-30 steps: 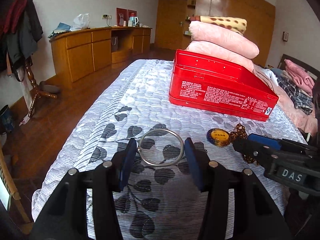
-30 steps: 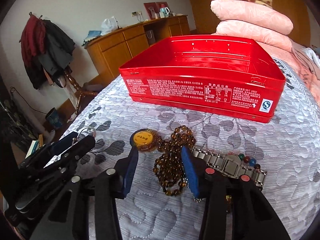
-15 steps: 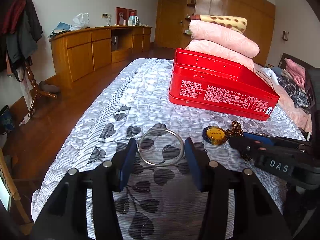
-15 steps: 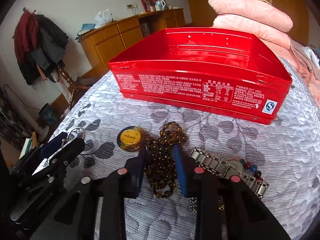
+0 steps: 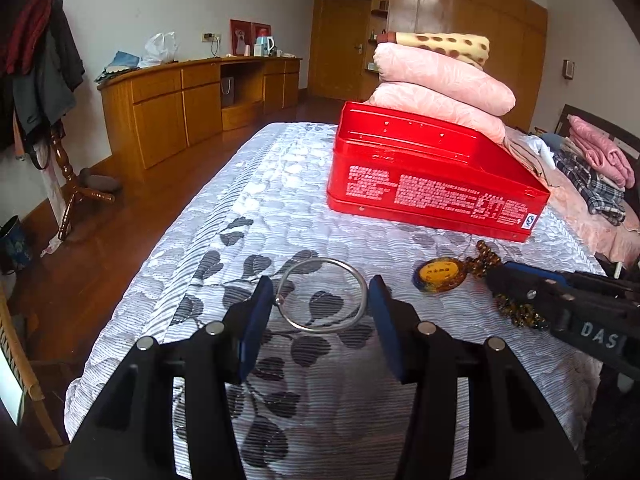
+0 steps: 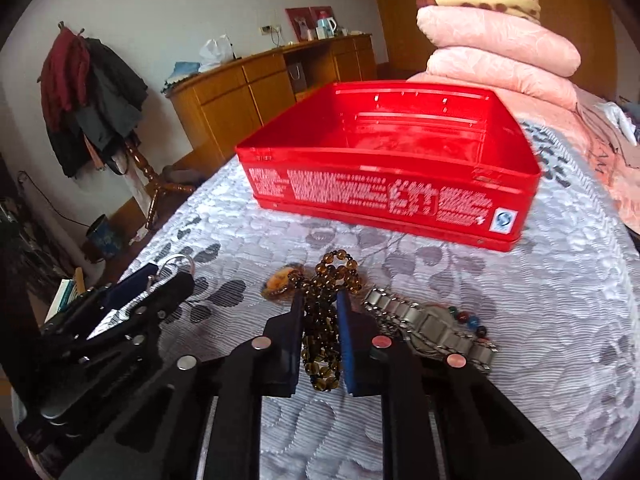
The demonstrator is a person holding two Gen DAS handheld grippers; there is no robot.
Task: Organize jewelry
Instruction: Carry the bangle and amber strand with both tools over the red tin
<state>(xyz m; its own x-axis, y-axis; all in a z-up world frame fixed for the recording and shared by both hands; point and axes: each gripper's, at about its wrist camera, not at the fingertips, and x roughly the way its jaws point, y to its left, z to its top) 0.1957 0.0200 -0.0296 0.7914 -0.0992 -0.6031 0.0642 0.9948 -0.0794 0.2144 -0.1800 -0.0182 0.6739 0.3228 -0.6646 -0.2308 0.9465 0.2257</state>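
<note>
An open red tin box stands on the patterned bedspread. My left gripper is open, its blue pads either side of a silver bangle lying flat on the bed. My right gripper is shut on a brown bead necklace, which still trails on the bedspread. A round amber pendant lies beside the beads. A steel watch and a string of coloured beads lie to the right of my right gripper.
Folded pink and spotted blankets are stacked behind the box. More folded clothes lie at the right. A wooden sideboard and a coat stand are off the bed's left edge.
My right gripper closed from wide open onto the brown bead necklace and shifted left. My left gripper stayed open around the bangle.
</note>
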